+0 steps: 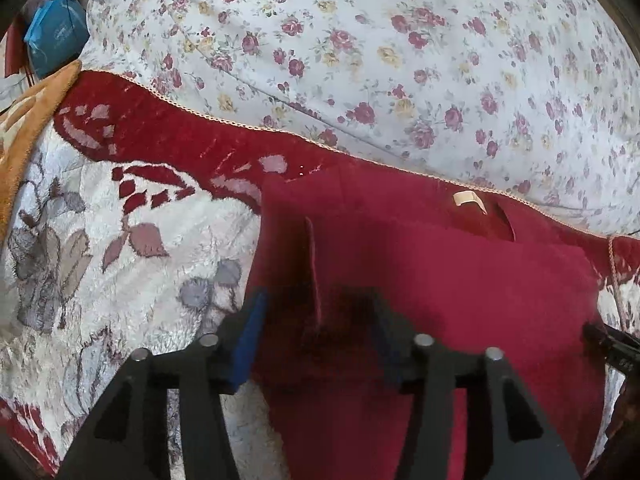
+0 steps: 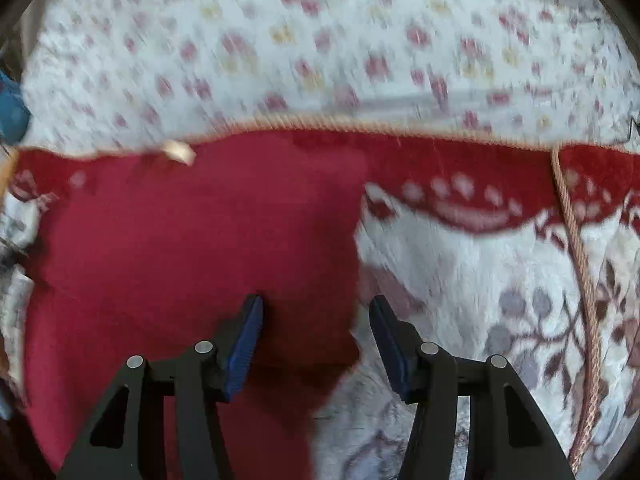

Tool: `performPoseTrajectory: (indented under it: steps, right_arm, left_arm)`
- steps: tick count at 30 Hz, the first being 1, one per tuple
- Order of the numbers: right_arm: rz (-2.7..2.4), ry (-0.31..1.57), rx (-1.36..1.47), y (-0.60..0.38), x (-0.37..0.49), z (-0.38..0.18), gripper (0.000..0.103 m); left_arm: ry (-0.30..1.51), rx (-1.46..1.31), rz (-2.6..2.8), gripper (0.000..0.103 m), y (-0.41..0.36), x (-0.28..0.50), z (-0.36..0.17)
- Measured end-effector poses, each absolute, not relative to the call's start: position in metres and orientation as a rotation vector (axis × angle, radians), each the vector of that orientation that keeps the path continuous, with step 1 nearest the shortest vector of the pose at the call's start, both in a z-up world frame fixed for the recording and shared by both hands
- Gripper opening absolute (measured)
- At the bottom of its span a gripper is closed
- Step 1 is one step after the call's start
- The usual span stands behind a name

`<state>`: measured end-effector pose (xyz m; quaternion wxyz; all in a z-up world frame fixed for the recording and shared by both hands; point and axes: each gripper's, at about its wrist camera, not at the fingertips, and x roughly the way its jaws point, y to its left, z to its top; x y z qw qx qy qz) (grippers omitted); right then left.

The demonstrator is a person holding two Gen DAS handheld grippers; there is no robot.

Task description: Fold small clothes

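A dark red garment (image 1: 440, 280) lies flat on a plush blanket, with a cream label (image 1: 466, 199) at its far edge. My left gripper (image 1: 316, 300) hangs over the garment's left side, jaws apart. A raised crease of the cloth runs between the blue pads (image 1: 250, 344), and they do not press on it. In the blurred right wrist view the same garment (image 2: 180, 240) and label (image 2: 178, 151) show. My right gripper (image 2: 317, 302) stands open astride the garment's right edge, one finger over the cloth and the other over the blanket.
The red-and-white plush blanket (image 1: 120, 220) (image 2: 460, 280) has a corded edge (image 2: 576, 248). Beyond it is a floral sheet (image 1: 360, 40). An orange blanket (image 1: 24, 152) and a blue bag (image 1: 56, 36) sit at the far left. A black part (image 1: 608, 344) enters at the right edge.
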<state>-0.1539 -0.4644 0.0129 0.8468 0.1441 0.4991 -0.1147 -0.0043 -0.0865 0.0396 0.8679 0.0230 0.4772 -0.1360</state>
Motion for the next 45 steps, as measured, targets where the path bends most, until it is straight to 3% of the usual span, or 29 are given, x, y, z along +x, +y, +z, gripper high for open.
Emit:
performPoseTrajectory:
  steps: [5, 12, 18, 20, 21, 24, 29, 32, 33, 34, 36, 40, 41, 42, 43, 45]
  right_arm:
    - [-0.264, 0.991, 0.3, -0.463, -0.193, 0.044, 0.063]
    - [-0.108, 1.032, 0.377, -0.441, -0.253, 0.052, 0.074]
    - [-0.081, 1.001, 0.411, -0.421, -0.257, 0.037, 0.074]
    - [-0.095, 1.005, 0.39, -0.415, -0.246, 0.027, 0.057]
    - [-0.115, 1.021, 0.343, -0.411, -0.241, 0.024, 0.03]
    - [-0.134, 0.986, 0.309, -0.414, -0.249, 0.034, 0.009]
    - [-0.243, 0.993, 0.298, -0.439, -0.264, 0.039, 0.002]
    - [-0.1, 0.977, 0.411, -0.439, -0.284, 0.051, 0.005]
    - [-0.071, 0.969, 0.399, -0.434, -0.293, 0.058, 0.02]
    - [-0.043, 0.979, 0.387, -0.427, -0.303, 0.063, 0.047]
    - [0.017, 1.007, 0.39, -0.416, -0.322, 0.065, 0.071]
    - [0.11, 1.098, 0.372, -0.392, -0.356, 0.047, 0.071]
    - [0.106, 1.112, 0.358, -0.387, -0.362, 0.04, 0.07]
    - [0.088, 1.127, 0.335, -0.382, -0.366, 0.032, 0.055]
    - [0.065, 1.131, 0.307, -0.377, -0.369, 0.025, 0.021]
    - [0.065, 1.1, 0.274, -0.371, -0.375, 0.026, 0.017]
  left_arm:
    - [0.978, 0.046, -0.306, 0.067, -0.072, -0.03, 0.046]
    - [0.986, 0.111, -0.336, 0.07, -0.048, -0.079, 0.049]
    - [0.991, 0.051, -0.353, 0.071, -0.026, -0.116, 0.053]
    - [1.0, 0.019, -0.343, 0.071, -0.018, -0.127, 0.051]
    - [1.011, 0.004, -0.337, 0.071, -0.015, -0.134, 0.048]
    - [1.051, -0.02, -0.342, 0.071, -0.006, -0.151, 0.039]
    - [1.072, -0.011, -0.335, 0.071, -0.001, -0.17, 0.028]
    - [1.068, -0.003, -0.345, 0.071, -0.001, -0.177, 0.032]
    - [1.059, -0.004, -0.346, 0.071, -0.001, -0.181, 0.034]
    - [1.054, 0.001, -0.347, 0.071, 0.0, -0.186, 0.036]
    - [1.055, 0.01, -0.353, 0.071, 0.0, -0.193, 0.037]
    - [1.076, 0.032, -0.376, 0.071, 0.0, -0.208, 0.032]
    - [1.085, 0.041, -0.38, 0.071, -0.001, -0.211, 0.03]
    - [1.09, 0.048, -0.38, 0.071, 0.0, -0.213, 0.029]
    - [1.094, 0.056, -0.382, 0.071, 0.0, -0.215, 0.028]
    - [1.1, 0.069, -0.38, 0.071, 0.004, -0.221, 0.027]
